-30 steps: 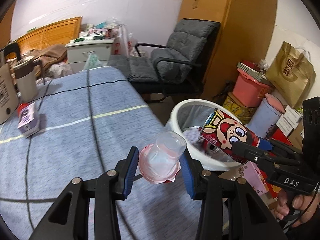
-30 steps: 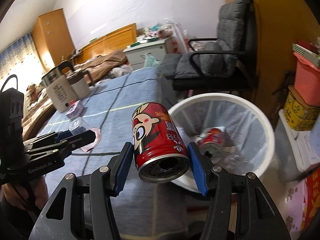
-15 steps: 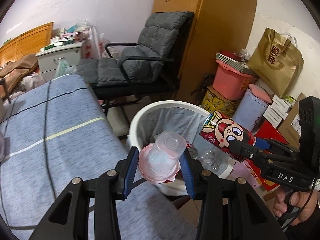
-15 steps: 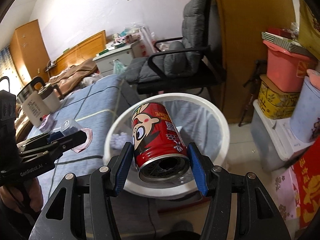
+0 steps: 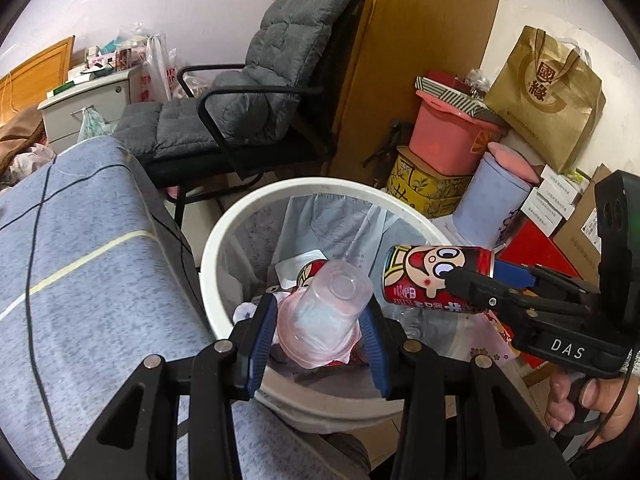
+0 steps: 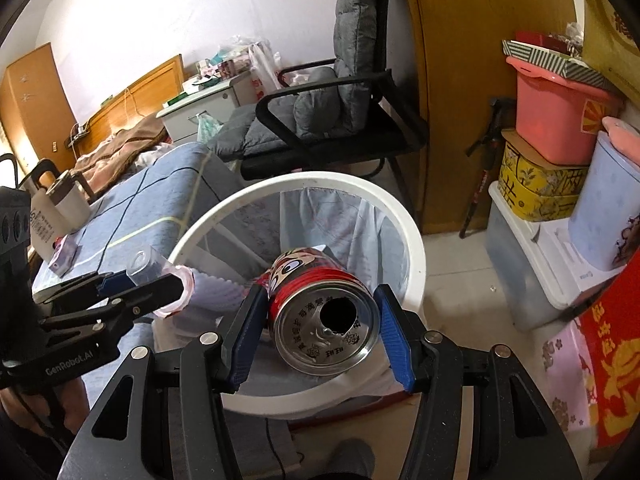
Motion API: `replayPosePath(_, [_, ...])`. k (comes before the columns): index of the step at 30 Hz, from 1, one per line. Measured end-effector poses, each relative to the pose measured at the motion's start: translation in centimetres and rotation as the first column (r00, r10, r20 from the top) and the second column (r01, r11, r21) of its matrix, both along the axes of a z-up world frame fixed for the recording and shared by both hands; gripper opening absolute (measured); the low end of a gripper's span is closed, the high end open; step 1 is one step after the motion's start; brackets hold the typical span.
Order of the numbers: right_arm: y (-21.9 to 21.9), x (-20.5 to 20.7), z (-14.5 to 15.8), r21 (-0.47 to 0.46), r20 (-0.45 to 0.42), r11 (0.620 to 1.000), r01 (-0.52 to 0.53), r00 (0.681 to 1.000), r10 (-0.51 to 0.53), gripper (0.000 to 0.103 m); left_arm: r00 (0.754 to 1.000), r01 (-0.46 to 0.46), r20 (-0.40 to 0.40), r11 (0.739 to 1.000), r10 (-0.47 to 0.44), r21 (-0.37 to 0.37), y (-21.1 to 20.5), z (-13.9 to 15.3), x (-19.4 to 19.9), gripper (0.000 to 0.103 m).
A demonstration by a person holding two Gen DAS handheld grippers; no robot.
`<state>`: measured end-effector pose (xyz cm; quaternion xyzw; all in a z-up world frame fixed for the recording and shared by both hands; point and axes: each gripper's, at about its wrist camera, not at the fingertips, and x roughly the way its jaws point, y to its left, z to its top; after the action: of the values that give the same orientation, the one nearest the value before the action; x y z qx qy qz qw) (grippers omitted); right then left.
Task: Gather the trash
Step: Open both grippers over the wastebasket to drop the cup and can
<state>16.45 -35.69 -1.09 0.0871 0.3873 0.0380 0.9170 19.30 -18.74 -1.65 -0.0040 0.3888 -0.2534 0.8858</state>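
My left gripper (image 5: 318, 334) is shut on a clear plastic cup (image 5: 328, 312) with a pink peeled lid, held over the near rim of the white trash bin (image 5: 224, 232). My right gripper (image 6: 322, 332) has opened; the red cartoon can (image 6: 320, 316) sits loosely between its jaws, tilted, over the bin (image 6: 412, 264). The can also shows in the left wrist view (image 5: 436, 276), and the cup in the right wrist view (image 6: 148, 268). Another red can (image 5: 310, 272) and crumpled paper lie inside the bin.
A blue-grey covered table (image 5: 80, 280) borders the bin on the left, with a kettle (image 6: 66, 200) and small box (image 6: 64, 254) on it. A grey padded chair (image 5: 248, 112) stands behind. Pink tub (image 5: 452, 136), yellow box, blue container (image 5: 492, 200) and paper bag crowd the right.
Both grippers have moved from over the table to above the bin. My right gripper's jaws have spread and the can has tipped between them. The left still grips the cup.
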Motion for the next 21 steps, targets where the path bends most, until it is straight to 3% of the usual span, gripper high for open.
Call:
replayPosePath(7, [0.1, 0.6, -0.4, 0.000, -0.009, 1.000, -0.006, 1.000, 0.006, 0.056, 1.000, 0.018, -0.021, 1.000, -0.018, 0.010, -0.4, -0.7, 0.5, 0.046])
replayPosePath(9, [0.2, 0.5, -0.4, -0.002, 0.002, 1.000, -0.005, 1.000, 0.005, 0.056, 1.000, 0.018, -0.018, 1.000, -0.018, 0.005, -0.4, -0.6, 0.3, 0.055])
replayPosePath(21, [1.2, -0.9, 1.6, -0.018, 0.051, 1.000, -0.014, 0.999, 0.015, 0.056, 1.000, -0.020, 0.012, 1.000, 0.021, -0.020, 1.4, 0.7, -0.6, 0.057])
